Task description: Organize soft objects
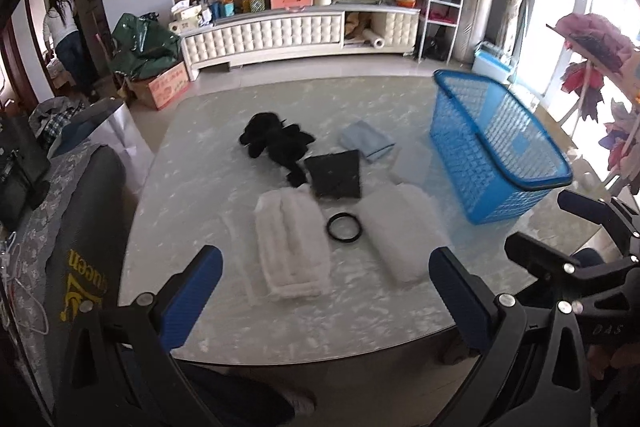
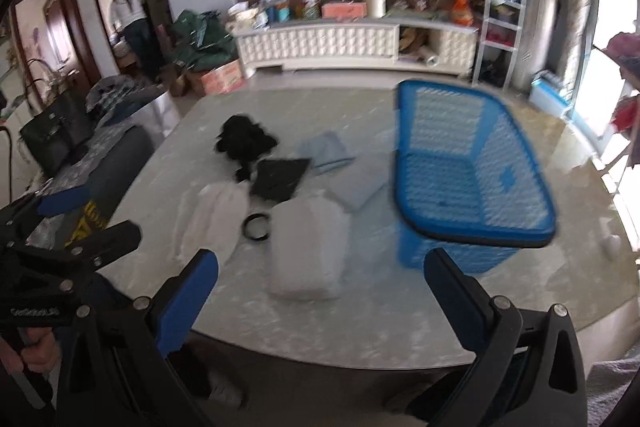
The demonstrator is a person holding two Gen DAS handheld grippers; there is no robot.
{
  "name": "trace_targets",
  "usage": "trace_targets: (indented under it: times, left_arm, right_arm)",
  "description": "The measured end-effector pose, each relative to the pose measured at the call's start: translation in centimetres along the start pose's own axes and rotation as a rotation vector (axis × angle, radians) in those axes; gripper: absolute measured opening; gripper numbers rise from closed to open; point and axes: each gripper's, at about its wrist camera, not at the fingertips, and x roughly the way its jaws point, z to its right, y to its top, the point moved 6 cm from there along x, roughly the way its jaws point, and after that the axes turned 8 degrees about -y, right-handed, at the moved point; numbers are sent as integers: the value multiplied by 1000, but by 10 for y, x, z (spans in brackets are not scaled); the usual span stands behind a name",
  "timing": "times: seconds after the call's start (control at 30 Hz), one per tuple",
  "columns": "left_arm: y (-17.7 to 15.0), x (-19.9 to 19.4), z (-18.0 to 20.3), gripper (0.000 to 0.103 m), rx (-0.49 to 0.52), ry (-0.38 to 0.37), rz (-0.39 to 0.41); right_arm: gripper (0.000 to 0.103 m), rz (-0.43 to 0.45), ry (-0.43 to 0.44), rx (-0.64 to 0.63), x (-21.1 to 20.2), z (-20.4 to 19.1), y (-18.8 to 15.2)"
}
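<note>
Several soft items lie on a pale marbled table (image 1: 200, 155): a black fuzzy bundle (image 1: 276, 141), a light blue folded cloth (image 1: 366, 141), a black square pad (image 1: 334, 174), a white folded towel (image 1: 292, 243), another white bundle (image 1: 400, 231) and a black ring (image 1: 344, 226). An empty blue mesh basket (image 1: 496, 151) stands at the right. My left gripper (image 1: 326, 291) hangs open over the near table edge, holding nothing. In the blurred right wrist view my right gripper (image 2: 320, 291) is open too, in front of the white bundle (image 2: 306, 247) and basket (image 2: 472, 171).
A grey chair back with a patterned cover (image 1: 68, 227) stands left of the table. Beyond the table are a white TV cabinet (image 1: 300, 35) with clutter, a cardboard box (image 1: 162, 87), a white shelf rack (image 1: 440, 11) and a person in a doorway (image 1: 66, 27).
</note>
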Motion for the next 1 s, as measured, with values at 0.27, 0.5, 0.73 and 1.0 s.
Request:
trace_targets:
  times: [0.27, 0.5, 0.73, 1.0]
  left_arm:
    - [-10, 24, -36, 103, -28, 12, -88]
    - [-19, 50, -59, 103, 1, 11, -150]
    - [-25, 89, -78, 103, 20, -5, -214]
    - [-27, 134, -93, 103, 4, -21, -280]
  right_arm:
    - [103, -90, 30, -46, 22, -20, -4]
    - [103, -127, 26, -86, 39, -36, -2]
    - [95, -206, -4, -140, 79, -47, -2]
    - [90, -325, -45, -153, 130, -47, -7]
